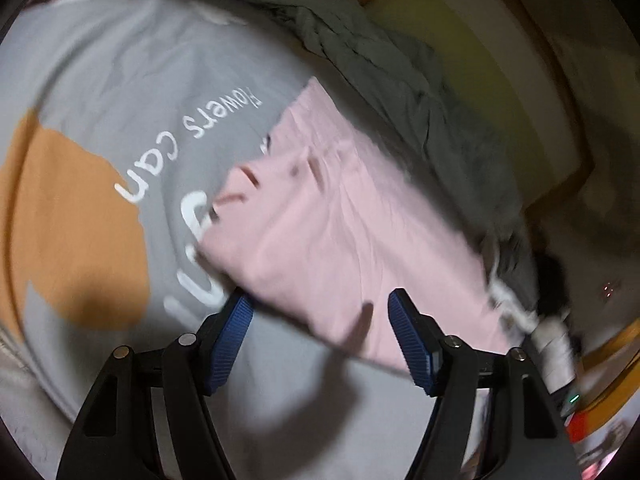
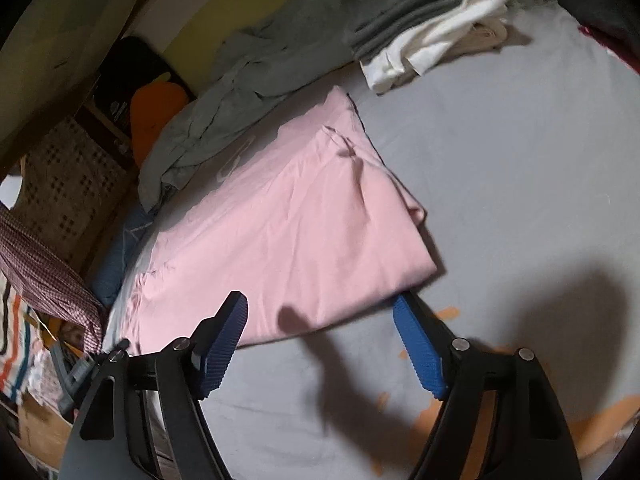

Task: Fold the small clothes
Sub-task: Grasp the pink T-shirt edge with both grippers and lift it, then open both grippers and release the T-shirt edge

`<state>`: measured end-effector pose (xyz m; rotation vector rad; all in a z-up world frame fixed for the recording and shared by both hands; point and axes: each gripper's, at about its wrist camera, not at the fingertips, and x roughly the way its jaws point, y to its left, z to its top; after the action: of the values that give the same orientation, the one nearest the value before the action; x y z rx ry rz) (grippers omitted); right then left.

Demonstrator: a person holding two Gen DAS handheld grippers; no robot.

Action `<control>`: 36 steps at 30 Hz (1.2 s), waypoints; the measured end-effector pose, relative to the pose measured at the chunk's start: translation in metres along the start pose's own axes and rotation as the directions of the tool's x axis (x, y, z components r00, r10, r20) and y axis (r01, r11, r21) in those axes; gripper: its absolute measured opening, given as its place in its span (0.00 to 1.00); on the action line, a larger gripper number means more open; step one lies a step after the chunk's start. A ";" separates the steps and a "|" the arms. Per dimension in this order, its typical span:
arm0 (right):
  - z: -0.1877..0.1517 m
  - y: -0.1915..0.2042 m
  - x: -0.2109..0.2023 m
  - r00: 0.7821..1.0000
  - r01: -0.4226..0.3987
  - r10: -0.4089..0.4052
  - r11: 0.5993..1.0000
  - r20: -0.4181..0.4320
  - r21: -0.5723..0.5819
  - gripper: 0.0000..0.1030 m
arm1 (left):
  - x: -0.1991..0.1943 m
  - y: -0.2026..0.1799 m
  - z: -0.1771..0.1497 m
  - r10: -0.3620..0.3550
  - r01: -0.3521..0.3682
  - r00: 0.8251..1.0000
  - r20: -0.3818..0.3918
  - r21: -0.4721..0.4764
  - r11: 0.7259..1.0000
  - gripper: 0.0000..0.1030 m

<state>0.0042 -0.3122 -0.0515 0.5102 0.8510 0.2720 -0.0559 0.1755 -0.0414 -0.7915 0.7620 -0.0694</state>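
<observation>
- Now the pink garment [image 1: 340, 232] is lying folded on the grey bedsheet [image 2: 500, 168], just beside a crumpled grey blanket [image 2: 248, 92].
- Left gripper [image 1: 320, 312] is hovering at the garment's near edge, jaws apart, gripping nothing.
- Right gripper [image 2: 320, 312] is doing likewise, jaws apart.

Bare grey sheet [image 2: 520, 168] is lying open to the right of the pink cloth [image 2: 288, 224], giving room to pass. Crumpled grey bedding [image 2: 224, 120] is crowding the cloth's far edge, and a folded pile [image 2: 424, 28] is sitting beyond, blocking that side.
</observation>
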 end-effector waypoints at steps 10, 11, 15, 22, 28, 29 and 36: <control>-0.001 0.014 -0.024 0.983 0.112 -0.103 0.993 0.151 -0.048 0.04 | -0.048 -0.017 0.002 0.002 -0.013 0.989 0.147 0.073 0.997 0.04; -0.004 0.019 -0.034 0.980 0.107 -0.095 0.992 0.174 -0.062 0.04 | -0.058 -0.022 0.003 -0.015 0.000 0.985 0.170 0.087 0.996 0.04; -0.022 0.032 -0.076 0.972 0.075 -0.063 0.996 0.226 -0.047 0.04 | -0.097 -0.029 0.005 -0.085 0.059 0.965 0.247 0.111 0.992 0.03; -0.010 0.055 -0.097 0.963 0.004 -0.003 1.000 0.270 -0.002 0.04 | -0.088 -0.047 0.032 0.035 -0.042 0.952 0.305 0.017 0.999 0.03; 0.043 0.075 -0.044 0.951 0.122 -0.132 0.991 0.279 0.054 0.04 | -0.036 -0.069 0.072 0.111 -0.100 0.948 0.298 -0.051 0.994 0.03; 0.051 0.077 -0.035 0.945 0.150 -0.160 0.987 0.284 0.057 0.04 | -0.025 -0.074 0.079 0.126 -0.118 0.947 0.294 -0.045 0.992 0.03; 0.090 0.083 0.041 0.914 0.330 -0.326 0.944 0.241 0.025 0.04 | 0.052 -0.073 0.109 0.213 -0.214 0.959 0.188 -0.015 0.977 0.04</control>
<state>0.0968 -0.2529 0.0157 0.3678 0.6815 -0.0922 0.0677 0.1739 0.0258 -0.6951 0.6620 0.1961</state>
